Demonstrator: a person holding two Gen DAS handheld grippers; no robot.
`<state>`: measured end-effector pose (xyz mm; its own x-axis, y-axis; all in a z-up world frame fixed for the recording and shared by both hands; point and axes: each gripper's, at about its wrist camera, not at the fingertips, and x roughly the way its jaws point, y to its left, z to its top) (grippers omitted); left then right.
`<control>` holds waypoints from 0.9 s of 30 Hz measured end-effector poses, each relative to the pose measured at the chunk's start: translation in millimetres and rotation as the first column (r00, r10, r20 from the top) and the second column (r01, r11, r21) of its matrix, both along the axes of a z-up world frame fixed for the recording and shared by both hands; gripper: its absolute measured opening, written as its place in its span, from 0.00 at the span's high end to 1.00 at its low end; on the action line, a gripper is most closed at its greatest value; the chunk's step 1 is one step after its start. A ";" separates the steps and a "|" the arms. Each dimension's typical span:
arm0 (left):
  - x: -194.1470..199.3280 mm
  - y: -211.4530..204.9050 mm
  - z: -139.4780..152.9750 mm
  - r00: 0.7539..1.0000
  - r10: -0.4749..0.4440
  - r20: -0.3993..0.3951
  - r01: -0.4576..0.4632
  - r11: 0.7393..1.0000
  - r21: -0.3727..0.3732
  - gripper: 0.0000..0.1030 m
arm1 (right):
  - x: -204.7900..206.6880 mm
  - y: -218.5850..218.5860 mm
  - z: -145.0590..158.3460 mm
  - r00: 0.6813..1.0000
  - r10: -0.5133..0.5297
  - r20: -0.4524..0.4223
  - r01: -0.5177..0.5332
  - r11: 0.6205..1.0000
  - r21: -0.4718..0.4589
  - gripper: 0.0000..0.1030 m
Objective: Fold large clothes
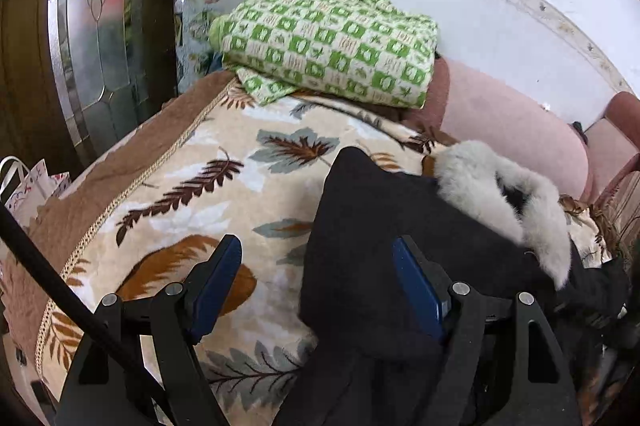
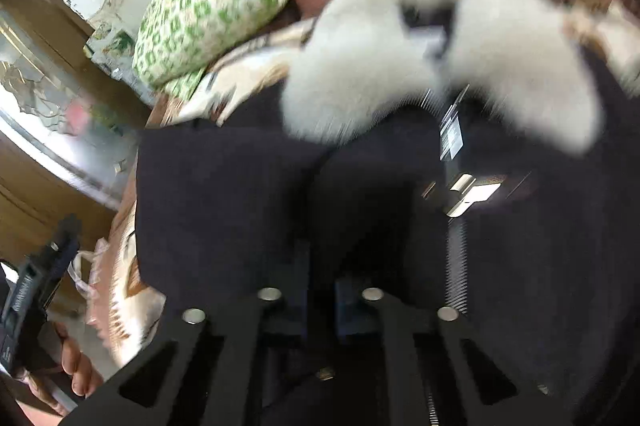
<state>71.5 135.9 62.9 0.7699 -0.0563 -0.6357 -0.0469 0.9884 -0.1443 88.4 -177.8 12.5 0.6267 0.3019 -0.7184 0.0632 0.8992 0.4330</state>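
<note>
A black coat (image 1: 380, 218) with a pale grey fur collar (image 1: 500, 193) lies on a leaf-patterned blanket (image 1: 192, 177). My left gripper (image 1: 316, 266) is open just above the coat's left edge. Its right pad (image 1: 416, 290) is over the black cloth and its left pad (image 1: 218, 278) is over the blanket. In the right wrist view, the coat (image 2: 224, 193) fills the middle, with the fur collar (image 2: 360, 65) blurred above it. My right gripper (image 2: 320, 290) is shut on a fold of the black cloth, which hides its fingertips. The coat's zipper (image 2: 456, 258) runs down at the right.
A folded green-and-white checked blanket (image 1: 328, 37) sits at the far end of the bed or sofa. A pink cushion (image 1: 512, 129) lies along the wall. A leaded glass door (image 1: 96, 25) and a paper bag (image 1: 28, 185) are at the left. A person's hand (image 2: 76, 366) shows at the lower left.
</note>
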 end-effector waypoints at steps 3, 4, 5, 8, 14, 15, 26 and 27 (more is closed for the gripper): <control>7.8 -6.4 -7.5 0.999 0.013 -0.035 -0.012 1.000 0.022 0.25 | -5.7 -29.7 18.6 0.998 -0.060 0.023 0.062 0.994 -0.092 0.92; 9.4 -9.3 -10.2 0.999 0.010 -0.044 -0.009 1.000 0.029 0.25 | -6.5 -36.2 20.0 0.997 -0.079 0.021 0.081 0.990 -0.116 0.92; 11.1 -12.6 -13.4 0.998 0.007 -0.055 -0.005 0.999 0.037 0.25 | -6.7 -47.4 22.2 0.993 -0.116 0.018 0.117 0.980 -0.163 0.93; 16.2 -22.6 -24.2 0.995 -0.013 -0.099 0.018 0.998 0.055 0.25 | -5.6 -78.9 21.4 0.972 -0.233 0.016 0.228 0.927 -0.298 0.93; 22.4 -38.6 -42.2 0.985 -0.045 -0.165 0.053 0.998 0.041 0.25 | 15.3 -148.5 2.6 0.900 -0.434 -0.042 0.372 0.815 -0.443 0.93; 23.1 -41.9 -44.1 0.984 -0.044 -0.171 0.054 0.997 0.053 0.25 | 18.7 -154.1 -1.4 0.893 -0.446 -0.055 0.374 0.807 -0.457 0.93; 24.8 -75.4 -52.4 0.981 -0.083 -0.175 0.116 0.975 0.189 0.25 | 58.0 -142.2 -62.8 0.879 -0.453 -0.148 0.290 0.754 -0.589 0.87; 24.5 -76.0 -51.7 0.982 -0.083 -0.172 0.116 0.975 0.191 0.25 | 54.7 -143.1 -58.9 0.879 -0.456 -0.140 0.299 0.754 -0.585 0.86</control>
